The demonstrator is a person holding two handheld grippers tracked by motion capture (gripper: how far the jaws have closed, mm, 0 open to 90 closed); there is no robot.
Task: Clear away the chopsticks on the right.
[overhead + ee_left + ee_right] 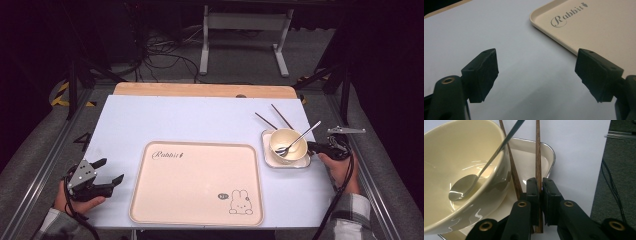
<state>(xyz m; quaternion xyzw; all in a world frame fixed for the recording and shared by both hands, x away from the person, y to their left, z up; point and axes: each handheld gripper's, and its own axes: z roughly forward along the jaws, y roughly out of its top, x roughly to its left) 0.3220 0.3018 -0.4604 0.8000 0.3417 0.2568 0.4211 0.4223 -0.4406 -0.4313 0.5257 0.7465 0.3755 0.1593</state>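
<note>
A pale bench top (pixel 165 117) with a wooden strip (pixel 200 90) along its far edge stands on grey carpet (pixel 240 55). Beyond it, black cables (pixel 162 52) tangle on the floor beside a white table frame (pixel 245 22). The room around lies dark.

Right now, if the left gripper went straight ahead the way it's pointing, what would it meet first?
Probably the near left edge of the cream tray. The left gripper has open jaws over bare white table, angled toward that rim, though depth is hard to judge.
</note>
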